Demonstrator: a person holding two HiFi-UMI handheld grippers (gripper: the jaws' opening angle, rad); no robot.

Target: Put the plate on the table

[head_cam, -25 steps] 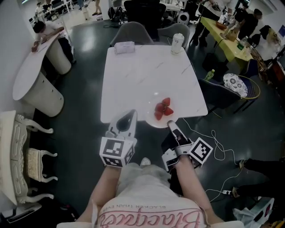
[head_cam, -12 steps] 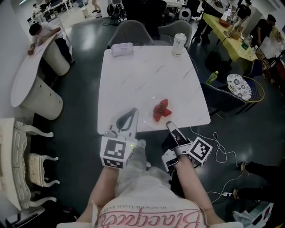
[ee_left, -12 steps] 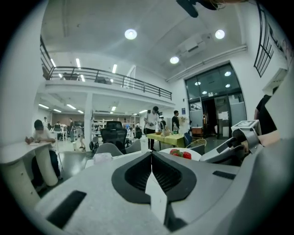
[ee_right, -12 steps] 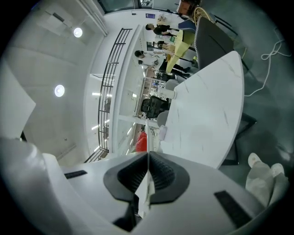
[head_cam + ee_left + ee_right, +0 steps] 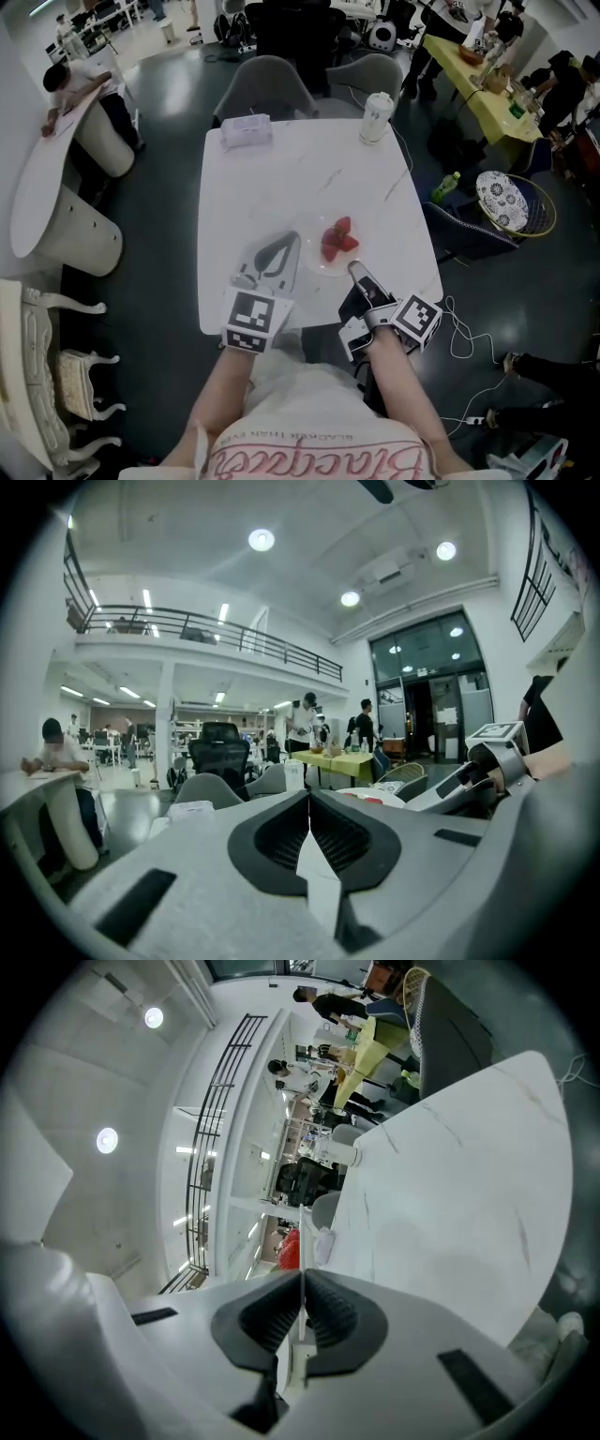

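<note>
Pinching plate (image 5: 314, 259) rim, strawberries (image 5: 337, 237) aboard, in our right gripper (image 5: 357, 270) jaws above desk (image 5: 281, 169); left gripper (image 5: 283, 242) jaws pressed together, empty.

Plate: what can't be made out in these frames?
- Whether plate touches table or hovers: head view looks from above, white on white.
- Gripped rim: covered by right claw.
- Number of strawberries: too small in head view.
- Left gripper view: plate mostly behind left claw.

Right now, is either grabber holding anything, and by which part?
The right gripper pinches the near rim of the round pale plate carrying red strawberries. The left gripper is shut on nothing.
</note>
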